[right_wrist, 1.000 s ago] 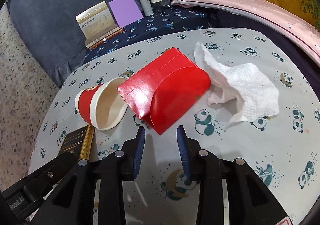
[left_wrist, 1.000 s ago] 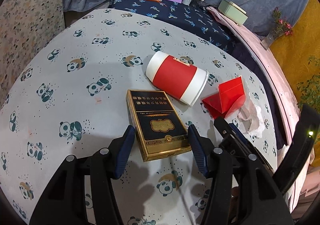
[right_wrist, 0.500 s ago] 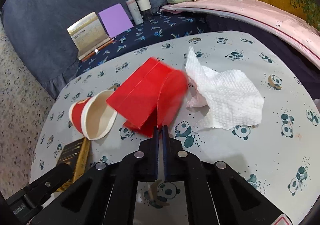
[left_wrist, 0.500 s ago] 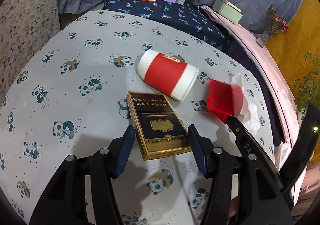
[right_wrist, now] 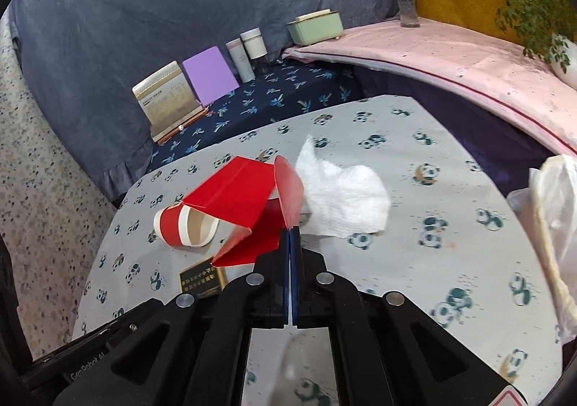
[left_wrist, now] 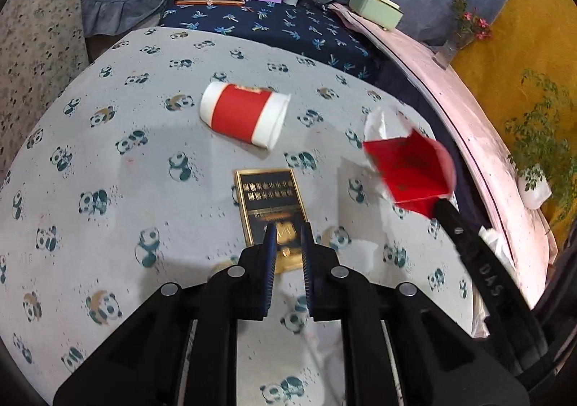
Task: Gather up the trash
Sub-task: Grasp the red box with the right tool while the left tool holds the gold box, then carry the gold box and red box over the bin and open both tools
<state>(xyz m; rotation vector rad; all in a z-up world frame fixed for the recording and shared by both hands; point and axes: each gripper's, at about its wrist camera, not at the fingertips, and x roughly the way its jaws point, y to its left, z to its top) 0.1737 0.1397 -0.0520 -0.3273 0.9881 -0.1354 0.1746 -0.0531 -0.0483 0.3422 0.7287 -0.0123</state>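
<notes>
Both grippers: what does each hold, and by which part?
The right gripper pinches the red paper box by its rounded flap. The left gripper, jaws just closing, clamps the black-and-gold box by its near end.

"GenRobot AI", seemingly, on left gripper (right_wrist: 90,366) body.

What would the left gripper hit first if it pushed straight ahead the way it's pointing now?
The left gripper already has the black and gold box between its fingers; straight on, it would meet the table cloth under that box, though depth is hard to judge.
</notes>
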